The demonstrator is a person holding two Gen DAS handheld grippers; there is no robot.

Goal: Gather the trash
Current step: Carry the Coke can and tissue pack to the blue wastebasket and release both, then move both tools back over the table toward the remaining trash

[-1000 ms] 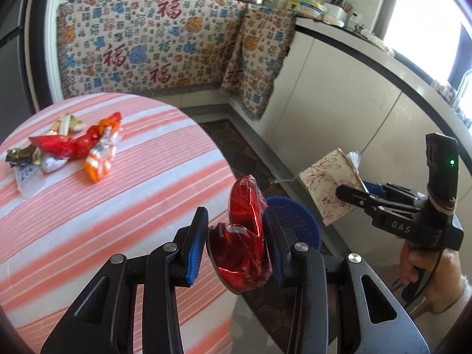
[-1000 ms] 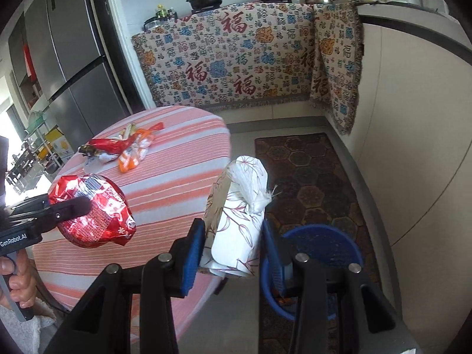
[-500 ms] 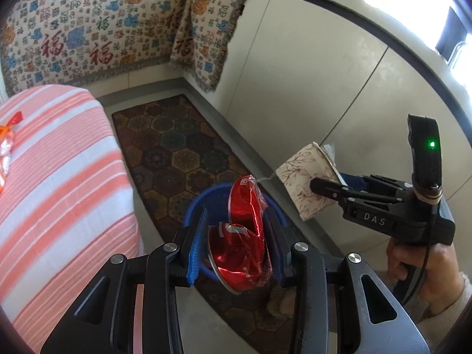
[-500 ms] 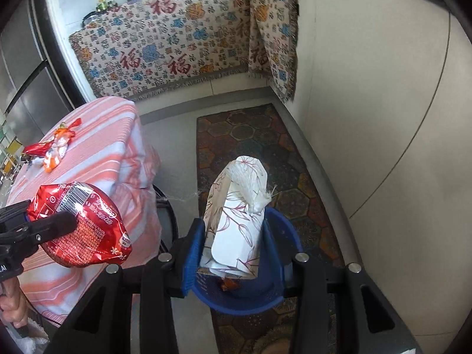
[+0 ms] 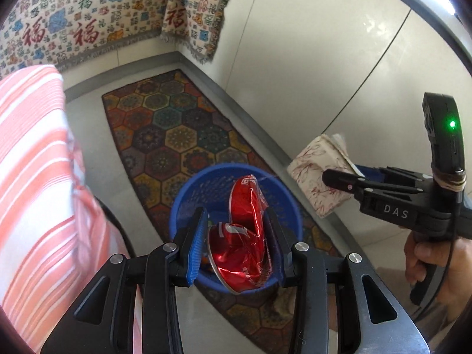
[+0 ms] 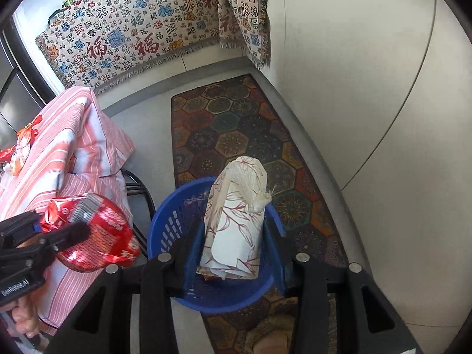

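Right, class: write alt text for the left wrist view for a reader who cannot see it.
The left gripper holds a crumpled red wrapper above a blue basket on a patterned rug. At right, the right gripper holds a floral tissue pack.

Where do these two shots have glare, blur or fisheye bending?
Left wrist view: the striped tablecloth is motion-smeared, foil glare streaks the red snack bag, the cabinet seams bow, and the top-right corner is blown out. Right wrist view: sharper; the floral tissue pack reads clearly, and the rug curves.
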